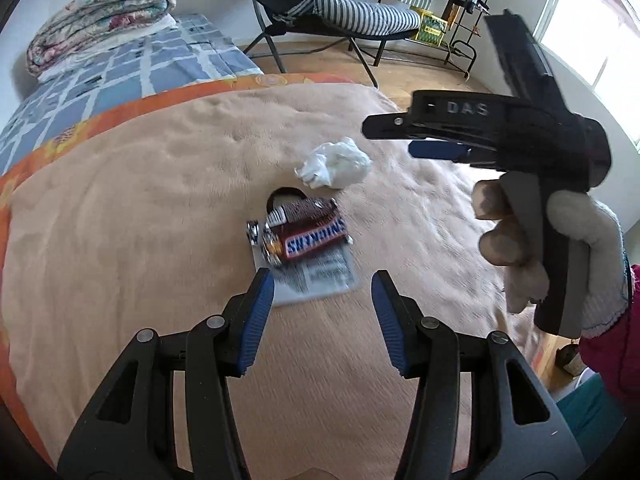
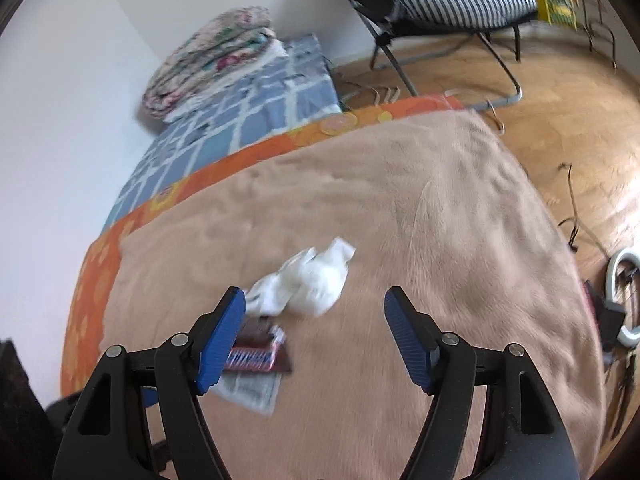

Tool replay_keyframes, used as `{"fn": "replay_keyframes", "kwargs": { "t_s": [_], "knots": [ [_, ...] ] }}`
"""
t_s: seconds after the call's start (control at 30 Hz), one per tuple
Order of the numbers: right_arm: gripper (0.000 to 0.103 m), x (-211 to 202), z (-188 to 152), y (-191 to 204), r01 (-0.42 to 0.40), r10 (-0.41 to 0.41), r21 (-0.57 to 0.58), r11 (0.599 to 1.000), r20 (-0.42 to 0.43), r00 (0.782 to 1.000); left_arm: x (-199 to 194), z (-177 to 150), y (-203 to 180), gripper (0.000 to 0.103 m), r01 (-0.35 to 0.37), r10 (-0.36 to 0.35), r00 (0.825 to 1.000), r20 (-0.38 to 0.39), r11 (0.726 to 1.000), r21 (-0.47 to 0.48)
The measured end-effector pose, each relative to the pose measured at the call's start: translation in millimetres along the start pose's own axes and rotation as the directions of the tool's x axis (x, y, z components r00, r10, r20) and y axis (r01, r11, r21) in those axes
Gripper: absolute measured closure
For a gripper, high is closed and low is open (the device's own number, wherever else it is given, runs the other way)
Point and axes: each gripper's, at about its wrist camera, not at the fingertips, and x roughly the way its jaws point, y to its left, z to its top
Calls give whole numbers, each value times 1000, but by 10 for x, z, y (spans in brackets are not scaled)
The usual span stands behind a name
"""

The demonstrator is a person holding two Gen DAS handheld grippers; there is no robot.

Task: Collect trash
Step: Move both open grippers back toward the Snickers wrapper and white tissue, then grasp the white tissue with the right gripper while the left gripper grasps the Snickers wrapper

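Observation:
A Snickers wrapper (image 1: 308,232) lies on a printed paper slip (image 1: 316,276) on the beige blanket (image 1: 140,240), with a black hair tie (image 1: 286,192) just behind it and a crumpled white tissue (image 1: 334,164) farther back. My left gripper (image 1: 322,308) is open and empty, hovering just short of the paper. My right gripper (image 2: 316,340) is open and empty above the blanket; the tissue (image 2: 308,284) lies just ahead of it and the wrapper (image 2: 260,354) is partly hidden by its left finger. The right gripper also shows in the left wrist view (image 1: 400,136).
A bed with a blue checked sheet (image 1: 132,68) and folded quilts (image 1: 104,12) lies behind the blanket. A black folding chair with a striped cushion (image 1: 360,12) and a clothes rack (image 1: 460,0) stand on the wooden floor (image 2: 560,120). Cables and a white object (image 2: 624,300) lie at the right.

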Motion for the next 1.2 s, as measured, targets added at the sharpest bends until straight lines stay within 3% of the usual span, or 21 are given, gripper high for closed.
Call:
{"fn": "replay_keyframes", "kwargs": {
  "t_s": [0.23,0.5,0.57,0.63,0.73,0.9,1.2],
  "knots": [
    [31,424,144,-95,-35,39,98,995,-39,998,215,218,266,51,29,-28,999,15,999,-45],
    [32,606,72,24,-28,25,-31,999,-102,994,206,348,499,51,47,-43,998,51,994,-100],
    [41,575,51,12,-26,20,-51,998,-107,994,228,378,522,51,65,-58,996,61,991,-118],
    [61,529,30,-27,-8,0,-71,997,-118,993,284,429,502,51,80,-73,996,56,989,-122],
    [72,443,20,-120,-50,40,-70,996,-128,991,405,505,404,51,89,-86,996,36,991,-100],
    [79,259,2,-253,-30,21,-81,996,-108,994,671,535,245,51,126,-130,991,-41,988,-85],
    [79,58,-117,-422,-58,50,-68,996,-116,992,671,205,-27,51,113,-109,982,-152,993,23]
  ]
}}
